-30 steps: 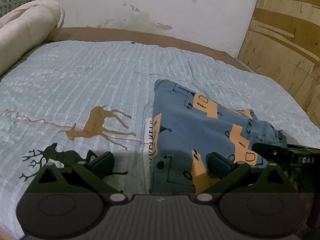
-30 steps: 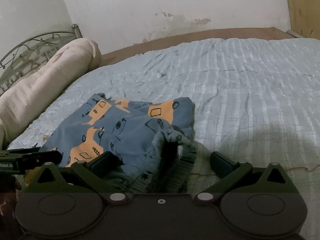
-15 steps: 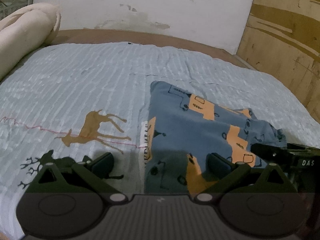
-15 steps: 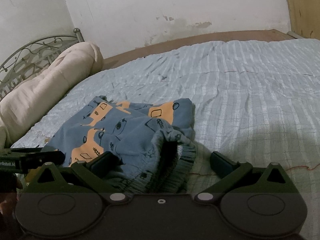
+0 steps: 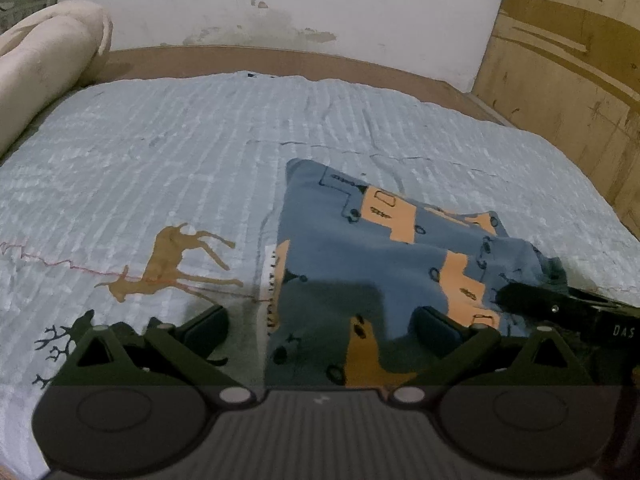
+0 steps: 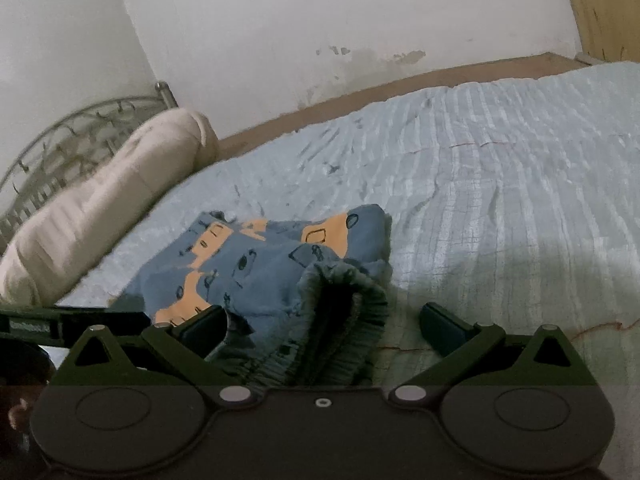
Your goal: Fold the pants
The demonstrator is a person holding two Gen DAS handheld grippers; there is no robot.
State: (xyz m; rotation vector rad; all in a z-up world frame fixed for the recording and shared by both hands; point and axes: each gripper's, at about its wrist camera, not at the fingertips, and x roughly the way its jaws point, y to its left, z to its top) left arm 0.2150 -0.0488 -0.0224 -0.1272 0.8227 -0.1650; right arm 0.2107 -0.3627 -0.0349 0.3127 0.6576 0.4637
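Note:
The blue pants (image 5: 372,252) with orange car prints lie folded in a compact stack on the light blue bedspread (image 5: 160,160). My left gripper (image 5: 320,332) hovers open over the stack's near left corner, nothing between its fingers. In the right wrist view the pants (image 6: 260,264) show their ribbed waistband (image 6: 344,320) bulging up toward the camera. My right gripper (image 6: 324,328) is open with the waistband between its spread fingers, not clamped. The right gripper's dark body (image 5: 568,308) shows at the right edge of the left wrist view.
A rolled cream blanket (image 6: 96,216) lies along the left side of the bed by a metal headboard (image 6: 80,128). A wooden panel (image 5: 568,60) stands at the right. A white wall (image 5: 280,4) is behind. A deer print (image 5: 176,260) marks the bedspread.
Both grippers have drawn back and risen slightly from the pants, staying open. The folded stack has not moved.

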